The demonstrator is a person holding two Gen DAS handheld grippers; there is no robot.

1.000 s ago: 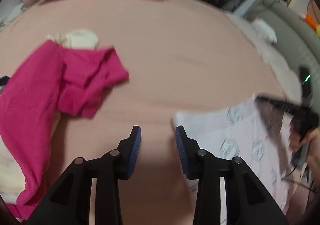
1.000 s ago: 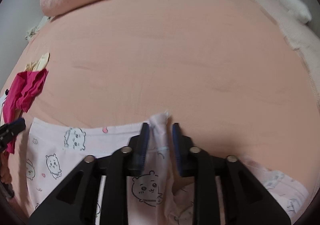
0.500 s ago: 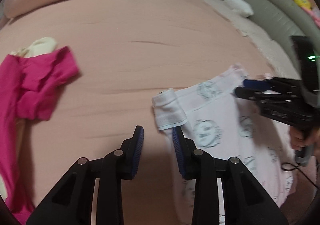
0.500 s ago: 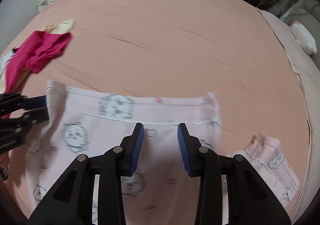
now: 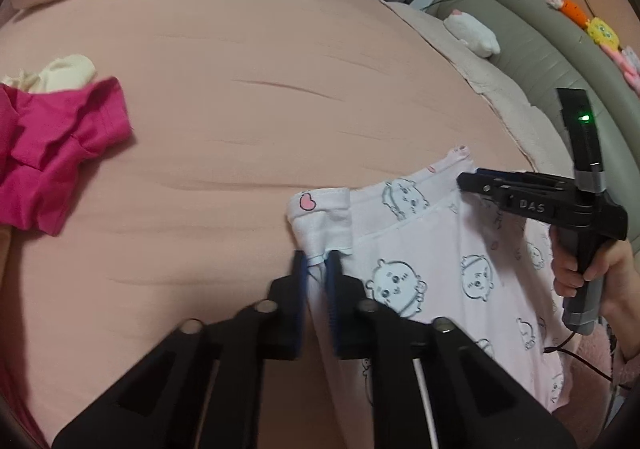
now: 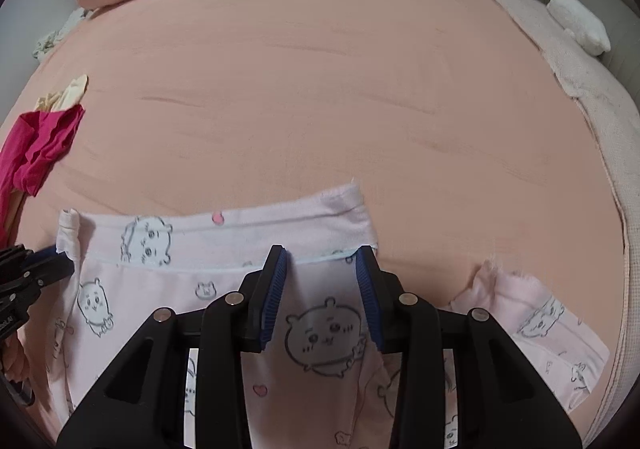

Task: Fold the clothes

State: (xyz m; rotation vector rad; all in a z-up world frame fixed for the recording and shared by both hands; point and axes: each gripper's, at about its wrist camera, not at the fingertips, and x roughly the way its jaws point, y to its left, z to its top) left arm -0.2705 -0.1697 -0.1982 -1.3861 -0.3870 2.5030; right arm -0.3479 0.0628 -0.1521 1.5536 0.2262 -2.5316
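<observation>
the left gripper (image 5: 317, 265) has just squeezed its blue fingers (image 5: 301, 273) onto the folded corner of the pale pink pants (image 5: 432, 261). the right gripper (image 6: 322, 269) has its fingers apart over the waistband, and they have been spreading. the pants lie on the pink bed (image 6: 320, 89). a bright pink shirt (image 5: 52, 153) sits well apart.

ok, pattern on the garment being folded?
Pale pink garment printed with grey-outlined cartoon animal faces and small pink hearts; clearest in the right wrist view.
</observation>
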